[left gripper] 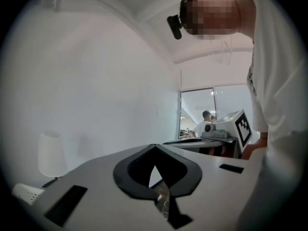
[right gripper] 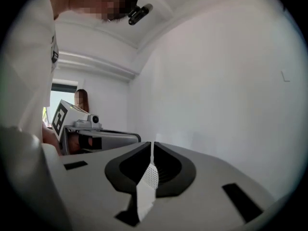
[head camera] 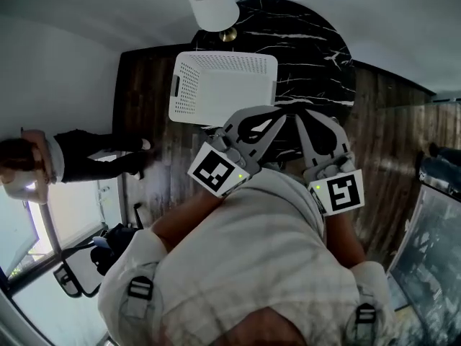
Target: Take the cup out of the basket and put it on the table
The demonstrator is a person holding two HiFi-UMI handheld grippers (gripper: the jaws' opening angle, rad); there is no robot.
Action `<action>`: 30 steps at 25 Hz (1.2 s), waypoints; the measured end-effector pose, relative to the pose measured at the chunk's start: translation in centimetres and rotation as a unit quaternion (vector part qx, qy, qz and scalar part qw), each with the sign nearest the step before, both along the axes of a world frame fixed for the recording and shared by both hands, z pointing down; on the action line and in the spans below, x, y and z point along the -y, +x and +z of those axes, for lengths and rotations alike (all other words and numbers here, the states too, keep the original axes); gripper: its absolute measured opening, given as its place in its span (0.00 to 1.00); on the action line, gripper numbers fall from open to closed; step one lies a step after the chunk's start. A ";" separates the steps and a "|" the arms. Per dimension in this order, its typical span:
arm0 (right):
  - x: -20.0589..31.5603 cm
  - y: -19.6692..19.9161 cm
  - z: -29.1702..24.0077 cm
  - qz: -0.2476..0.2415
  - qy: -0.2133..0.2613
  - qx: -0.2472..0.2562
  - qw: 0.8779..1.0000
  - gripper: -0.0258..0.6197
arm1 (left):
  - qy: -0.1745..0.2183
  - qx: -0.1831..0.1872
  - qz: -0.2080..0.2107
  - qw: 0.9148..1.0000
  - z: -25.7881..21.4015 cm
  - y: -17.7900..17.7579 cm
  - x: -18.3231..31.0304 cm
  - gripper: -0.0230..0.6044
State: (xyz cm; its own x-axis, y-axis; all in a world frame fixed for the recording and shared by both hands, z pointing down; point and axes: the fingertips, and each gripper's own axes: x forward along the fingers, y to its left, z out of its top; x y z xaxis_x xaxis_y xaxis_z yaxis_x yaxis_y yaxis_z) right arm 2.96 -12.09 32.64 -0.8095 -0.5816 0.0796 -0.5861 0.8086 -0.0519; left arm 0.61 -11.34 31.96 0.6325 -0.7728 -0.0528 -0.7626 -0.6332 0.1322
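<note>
– Basket (head camera: pixel 189 89) on the dark marble table (head camera: pixel 310 42), ahead of both my grippers. Can you see the cup on your screen?
– No, no view shows it. I take it to be inside, behind that perforated white wall. How do your jaws stand?
– Left gripper (left gripper: pixel 155 150): tips together, nothing between them. Right gripper (right gripper: pixel 150 148): only a thin slit, empty too, with a sliver of the basket showing through. Both are close to my chest, well short of the table.
– Then I'd open one wide before reaching in.
– Agreed. I'd lead with the right and come over the basket until the cup shows in that gripper's view. Then I'd take it by its wall and lift it upright. The left can steady the basket; it looks light and may slide.
– Mind the white lamp (head camera: pixel 211 2) behind it.
– I'd set down on bare marble to the right.
</note>
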 end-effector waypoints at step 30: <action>-3.5 -6.2 -1.2 -0.052 0.010 0.017 0.998 0.05 | 0.008 -0.016 -0.048 0.999 -1.8 -6.9 -3.1 0.05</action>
State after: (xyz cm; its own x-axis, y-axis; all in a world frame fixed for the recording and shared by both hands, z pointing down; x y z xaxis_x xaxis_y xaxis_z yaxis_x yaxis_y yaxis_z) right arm -3.20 -8.62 31.42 -0.8674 -0.4960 0.0395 -0.4975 0.8658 -0.0536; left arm -6.25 -8.29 30.20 0.5535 -0.8286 -0.0842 -0.8155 -0.5597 0.1474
